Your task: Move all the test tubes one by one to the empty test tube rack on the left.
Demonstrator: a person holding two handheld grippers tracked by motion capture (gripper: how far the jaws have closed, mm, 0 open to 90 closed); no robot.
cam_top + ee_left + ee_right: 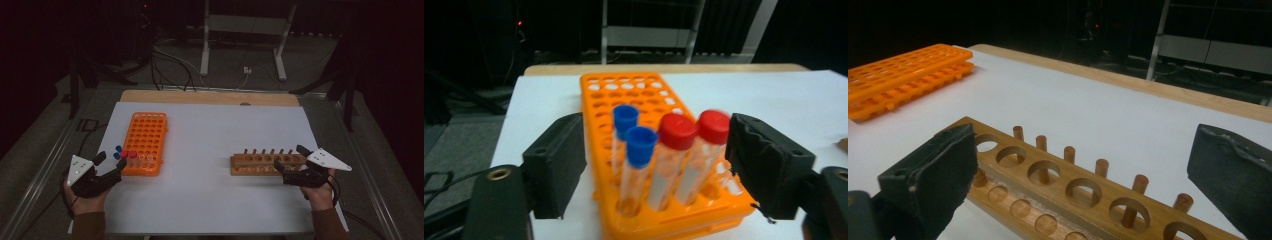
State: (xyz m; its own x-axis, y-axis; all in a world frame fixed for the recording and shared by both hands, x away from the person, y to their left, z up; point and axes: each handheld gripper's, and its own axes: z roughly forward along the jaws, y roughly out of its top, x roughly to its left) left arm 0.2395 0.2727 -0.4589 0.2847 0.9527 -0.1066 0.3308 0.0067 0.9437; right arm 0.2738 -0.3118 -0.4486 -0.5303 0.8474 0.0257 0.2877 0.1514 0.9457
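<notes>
Tubes [672, 160] stand between the released left tool [656, 165]; released right tool [1088, 180] frames wooden rack [1068, 192].

tubes [659, 160] in left rack [145, 142], peg rack [265, 163] right

The room is dark, its upper corners nearly black. At the top centre of the frame a white metal stand [243, 35] rests on a grey floor [225, 70], with black cables [170, 67] lying to its left. A tiny red light [145, 6] glows at upper left.
</notes>
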